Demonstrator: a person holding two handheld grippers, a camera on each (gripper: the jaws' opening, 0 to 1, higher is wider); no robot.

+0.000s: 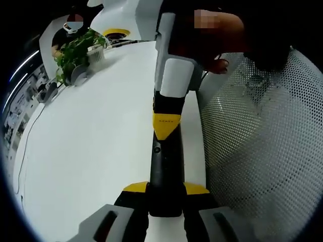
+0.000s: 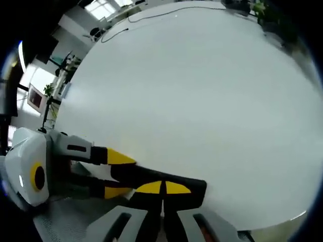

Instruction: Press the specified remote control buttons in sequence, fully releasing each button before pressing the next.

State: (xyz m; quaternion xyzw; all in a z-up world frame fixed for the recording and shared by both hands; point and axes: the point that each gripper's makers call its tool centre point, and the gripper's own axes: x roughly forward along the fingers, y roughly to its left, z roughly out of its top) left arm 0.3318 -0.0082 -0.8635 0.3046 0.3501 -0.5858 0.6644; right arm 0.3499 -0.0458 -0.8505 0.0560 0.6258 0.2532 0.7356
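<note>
A: What do I have in the left gripper view?

B: My left hand-held gripper point(image 1: 165, 214) is closed on the near end of the black remote control point(image 1: 165, 166), which runs away from me along the right edge of the white surface point(image 1: 91, 151). The right hand-held gripper point(image 1: 174, 83) meets the remote's far end with its yellow tips. A mesh chair point(image 1: 262, 151) is at right, a potted plant point(image 1: 81, 50) far left.

A: And the right gripper view?

B: The right hand-held gripper point(image 2: 162, 212) is closed on one end of the remote, near the surface's near edge. The left hand-held gripper clamps its other end from the left.
</note>
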